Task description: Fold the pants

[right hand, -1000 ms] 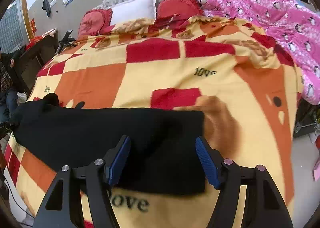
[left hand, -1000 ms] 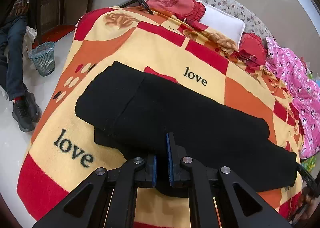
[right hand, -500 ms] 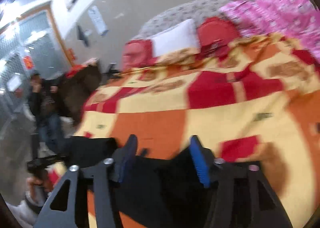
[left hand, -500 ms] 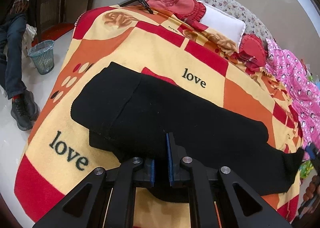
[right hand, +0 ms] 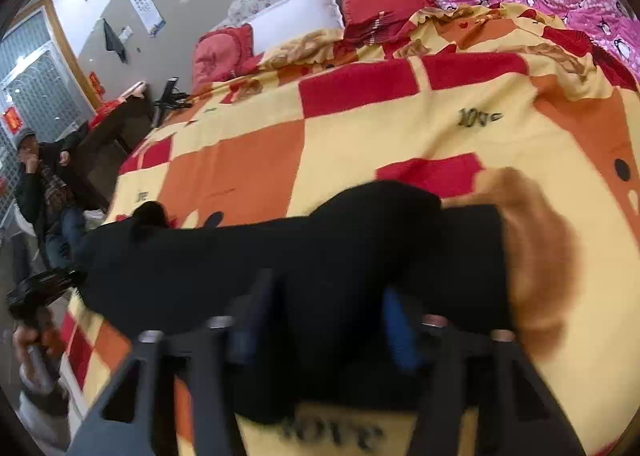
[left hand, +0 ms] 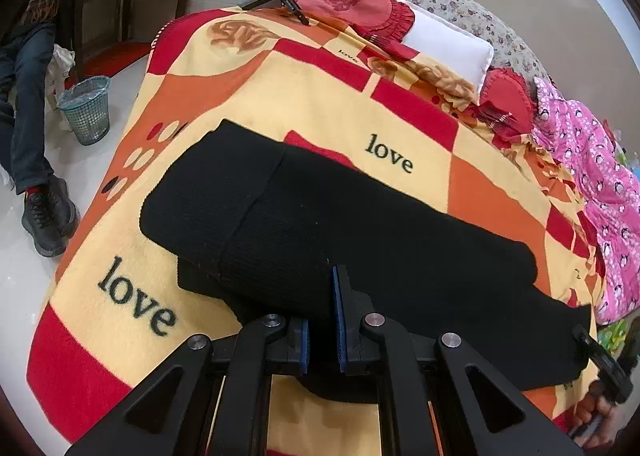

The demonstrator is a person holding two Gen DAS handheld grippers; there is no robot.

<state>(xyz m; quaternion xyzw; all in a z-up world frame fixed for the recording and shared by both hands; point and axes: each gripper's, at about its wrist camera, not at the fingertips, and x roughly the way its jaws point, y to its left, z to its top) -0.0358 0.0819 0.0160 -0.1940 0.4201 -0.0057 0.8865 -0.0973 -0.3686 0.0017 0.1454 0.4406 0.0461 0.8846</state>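
Stretching across the lower middle of both views, the black pants [left hand: 340, 232] are laid on the blanket [left hand: 320, 103] of the bed. The left gripper [left hand: 320, 320] is seen with narrow jaws pinching the pants' near edge. The right gripper [right hand: 320, 320] is blurred; its jaws stand wide around a raised fold.

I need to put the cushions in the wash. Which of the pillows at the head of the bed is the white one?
The middle pillow: plain white and rectangular, sitting between two round red frilled cushions.
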